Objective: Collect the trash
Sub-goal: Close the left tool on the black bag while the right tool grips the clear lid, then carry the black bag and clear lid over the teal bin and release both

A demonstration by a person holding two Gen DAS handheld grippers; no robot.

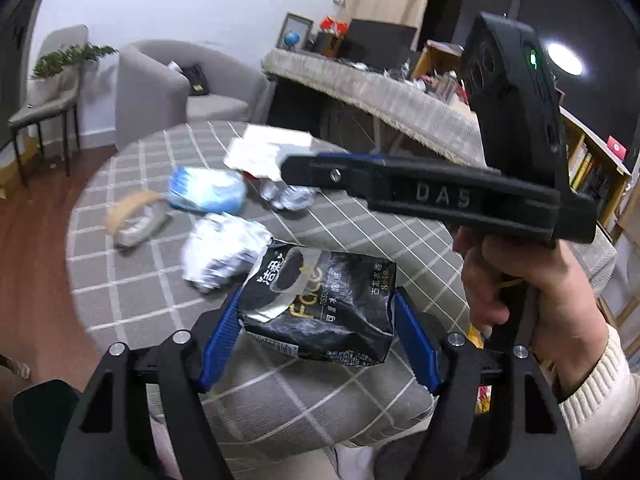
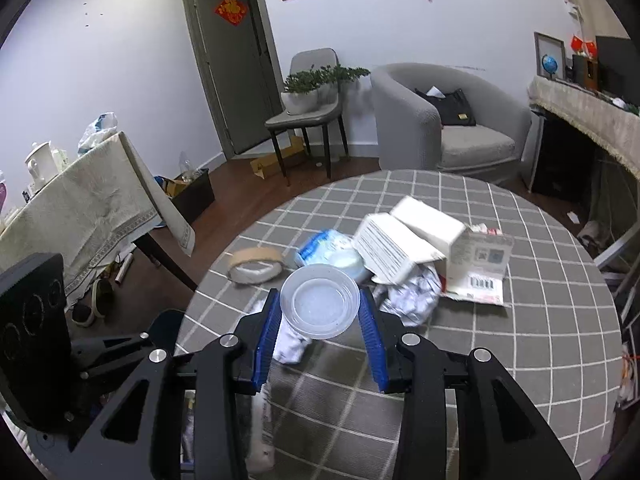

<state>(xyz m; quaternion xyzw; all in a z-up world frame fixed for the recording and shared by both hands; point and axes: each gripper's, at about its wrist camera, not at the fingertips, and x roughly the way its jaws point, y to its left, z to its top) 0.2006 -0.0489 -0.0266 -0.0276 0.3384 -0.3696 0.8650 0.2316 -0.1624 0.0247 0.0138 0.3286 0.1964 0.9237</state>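
- The left gripper (image 1: 320, 320), at the lower centre of its own view, has its blue jaws clamped on a black tissue packet (image 1: 320, 300) held above the round table (image 1: 120, 280) with its grey checked cloth.
- The right gripper (image 2: 320, 320), at the lower centre of its view, grips a clear plastic cup (image 2: 319, 306), its mouth facing the camera.
- Left on the table, mid-frame: a roll of tape (image 2: 256, 264), a blue-white packet (image 2: 328, 250), crumpled foil (image 2: 412, 296) and torn white boxes (image 2: 412, 240), clustered close together.
- A grey armchair (image 2: 452, 124) stands beyond the table, upper right.
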